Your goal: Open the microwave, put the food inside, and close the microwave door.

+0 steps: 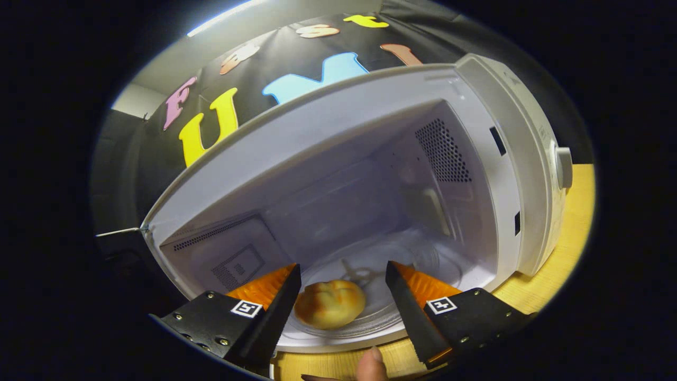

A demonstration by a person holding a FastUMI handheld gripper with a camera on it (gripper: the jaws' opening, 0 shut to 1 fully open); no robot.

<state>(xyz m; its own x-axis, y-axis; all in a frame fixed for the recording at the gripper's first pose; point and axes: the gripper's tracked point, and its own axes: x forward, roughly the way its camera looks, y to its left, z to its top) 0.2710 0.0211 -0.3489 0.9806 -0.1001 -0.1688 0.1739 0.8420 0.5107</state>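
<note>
The white microwave (523, 159) stands open, its cavity facing me. A golden bread bun (329, 304) lies on the glass turntable (423, 264) inside, near the front lip. My gripper (342, 278) is open, with the bun between its two fingers; the left finger sits close beside the bun and the right finger stands well apart from it. Neither finger presses on it. The microwave's control knob (564, 167) juts out on the right side panel.
The microwave rests on a light wooden table (574, 238), which shows to its right and in front. A person's fingertip (373, 364) pokes in just below the fingers. The dark booth wall rises behind the microwave.
</note>
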